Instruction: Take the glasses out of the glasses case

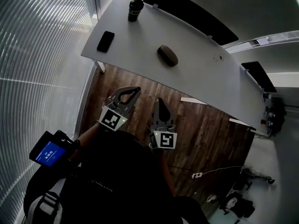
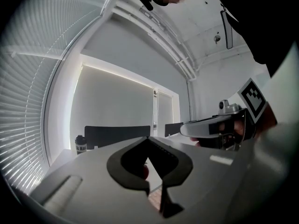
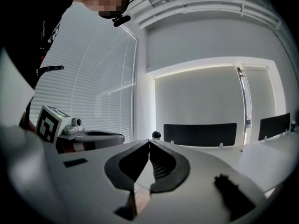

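**Both grippers closed and empty, held short of the table; case untouched**

Head view, looking steeply down. The glasses case point(image 1: 167, 55), a dark oval, lies flat near the middle of the white table point(image 1: 201, 78). The glasses are not visible and are judged to be inside it. At this size the seam cannot be made out, so the lid appears shut, though that is not certain.

The left gripper point(image 1: 136, 91) and the right gripper point(image 1: 160, 101) are held side by side above the wooden floor point(image 1: 205, 129). They are close to the table's near edge and well apart from the case. Each gripper's own view shows its two jaws meeting at the tips with nothing between them, so both are closed and empty.

This reads as an approach posture. The pair points roughly level towards the table, probably because the case calls for two tools: one to steady the shell and one to raise the lid. Both would have to open before contact.

Surroundings:
- A phone point(image 1: 105, 41) lies near the table's left end.
- A dark cup point(image 1: 135, 9) stands at the far corner.
- Both are well apart from the case and off the line of approach.
- Dark chair backs point(image 1: 187, 10) line the far side.
- A device with a blue screen point(image 1: 49, 153) sits on the person's left forearm.

No other thing lies between the grippers and the case. Only the table's edge has to be crossed.
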Available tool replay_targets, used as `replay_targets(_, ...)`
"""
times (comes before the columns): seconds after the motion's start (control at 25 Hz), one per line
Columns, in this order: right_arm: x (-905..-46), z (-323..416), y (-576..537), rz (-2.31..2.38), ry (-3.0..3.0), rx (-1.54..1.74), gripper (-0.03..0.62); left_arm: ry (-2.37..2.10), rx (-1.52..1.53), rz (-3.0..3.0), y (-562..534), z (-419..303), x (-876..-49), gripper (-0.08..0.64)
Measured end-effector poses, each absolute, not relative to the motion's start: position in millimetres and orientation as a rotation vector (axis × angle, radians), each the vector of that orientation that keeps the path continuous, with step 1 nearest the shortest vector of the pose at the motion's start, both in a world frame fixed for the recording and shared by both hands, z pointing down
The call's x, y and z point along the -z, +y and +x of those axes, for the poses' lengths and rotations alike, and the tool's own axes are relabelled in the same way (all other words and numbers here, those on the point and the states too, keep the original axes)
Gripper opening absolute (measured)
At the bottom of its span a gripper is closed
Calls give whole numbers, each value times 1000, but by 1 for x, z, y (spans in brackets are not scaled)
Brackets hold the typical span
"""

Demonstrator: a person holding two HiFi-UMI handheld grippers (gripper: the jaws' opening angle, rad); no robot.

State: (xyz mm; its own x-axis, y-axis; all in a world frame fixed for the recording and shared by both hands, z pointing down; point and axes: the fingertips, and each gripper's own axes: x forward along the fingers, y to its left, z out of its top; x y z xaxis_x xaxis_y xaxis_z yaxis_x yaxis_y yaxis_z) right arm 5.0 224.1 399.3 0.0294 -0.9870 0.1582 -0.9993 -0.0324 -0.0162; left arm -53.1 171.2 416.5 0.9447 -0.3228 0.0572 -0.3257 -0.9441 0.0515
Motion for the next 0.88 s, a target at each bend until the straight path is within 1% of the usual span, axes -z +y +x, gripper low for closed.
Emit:
replay_targets(0.24,-418,-13,159,2179,-2100,-143,8,-482,-47,3030,107,-65,-438,5)
replay_targets(0.52,-418,-6,164,2190,-2062,-170,8,-458,-53,2994,106,-56,-441,5)
replay_targets(0.88,-411,38,185,2349,-1998,-215,8,-315,-94,3033,125,-13,-444,5)
